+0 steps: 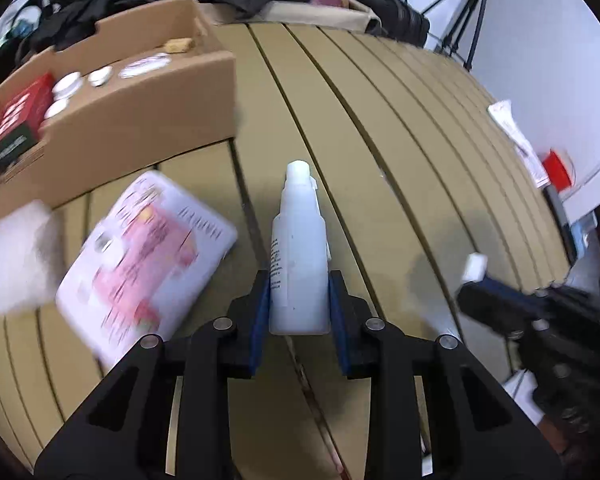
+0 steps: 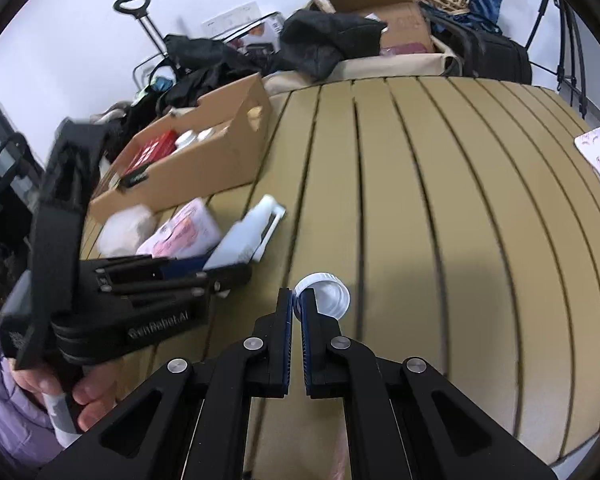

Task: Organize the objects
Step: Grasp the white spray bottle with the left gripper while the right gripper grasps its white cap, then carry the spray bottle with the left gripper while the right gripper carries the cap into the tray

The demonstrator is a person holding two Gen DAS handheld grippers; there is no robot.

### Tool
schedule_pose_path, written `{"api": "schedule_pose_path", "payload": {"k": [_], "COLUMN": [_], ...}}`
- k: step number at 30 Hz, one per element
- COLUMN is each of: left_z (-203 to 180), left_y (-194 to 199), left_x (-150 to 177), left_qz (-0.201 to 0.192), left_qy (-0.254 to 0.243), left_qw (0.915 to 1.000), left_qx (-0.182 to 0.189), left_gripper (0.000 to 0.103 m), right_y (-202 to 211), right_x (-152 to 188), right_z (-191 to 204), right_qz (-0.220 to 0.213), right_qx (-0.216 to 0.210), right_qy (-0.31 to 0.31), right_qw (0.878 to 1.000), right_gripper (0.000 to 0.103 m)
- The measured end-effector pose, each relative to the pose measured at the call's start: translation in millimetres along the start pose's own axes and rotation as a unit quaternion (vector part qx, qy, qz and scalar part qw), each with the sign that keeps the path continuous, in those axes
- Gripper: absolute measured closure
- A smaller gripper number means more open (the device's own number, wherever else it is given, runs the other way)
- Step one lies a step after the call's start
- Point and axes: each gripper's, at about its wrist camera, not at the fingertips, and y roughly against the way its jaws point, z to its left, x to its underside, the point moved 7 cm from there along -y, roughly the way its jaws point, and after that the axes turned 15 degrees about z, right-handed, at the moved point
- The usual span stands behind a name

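Note:
A white plastic bottle (image 1: 298, 248) without a cap lies on the tan slatted table (image 1: 400, 152), neck pointing away. My left gripper (image 1: 299, 280) is shut on its lower body, a blue pad pressed to each side. The right wrist view shows the same bottle (image 2: 248, 236) in the left gripper (image 2: 224, 268), held by a hand in a lilac sleeve. My right gripper (image 2: 298, 298) is shut on the rim of a white screw cap (image 2: 326, 294), just above the table. In the left wrist view that cap (image 1: 475, 266) sticks out of the right gripper (image 1: 470, 286), to the right of the bottle.
A cardboard box (image 1: 140, 108) at the left holds a red carton (image 1: 18, 114) and small white lids. A pink-and-white packet (image 1: 148, 256) and a white fluffy bundle (image 1: 16, 260) lie before it. Papers and a red item (image 1: 556, 166) sit at the right edge. Bags crowd the far side.

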Motion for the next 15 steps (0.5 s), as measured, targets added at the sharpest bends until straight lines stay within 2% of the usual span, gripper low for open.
{"api": "schedule_pose_path", "payload": {"k": [5,8,11,15], "left_z": [10,38,72,110], "left_y": [74,115,152,188], "left_x": [55,82,100,99], "left_qz": [-0.062,-0.089,-0.115,-0.145], "left_qy": [0.04,0.083,0.125,0.156], "left_qw": [0.9972,0.9925,0.9842,0.9753], "left_qx": [0.016,-0.017,-0.048,-0.057], "left_gripper": [0.079,0.079,0.079,0.079], "right_y": [16,25,32,33], "right_x": [14,15,8,-12], "right_z": [32,49,81,128], "right_qz": [-0.01,-0.017,-0.024,-0.018], "right_qx": [0.005,0.001,-0.012,-0.027], "right_qy": [0.042,0.059,0.086,0.135], "right_qw": [0.999,0.998,0.996,0.99], "right_gripper": [0.098,0.098,0.098,0.098]}}
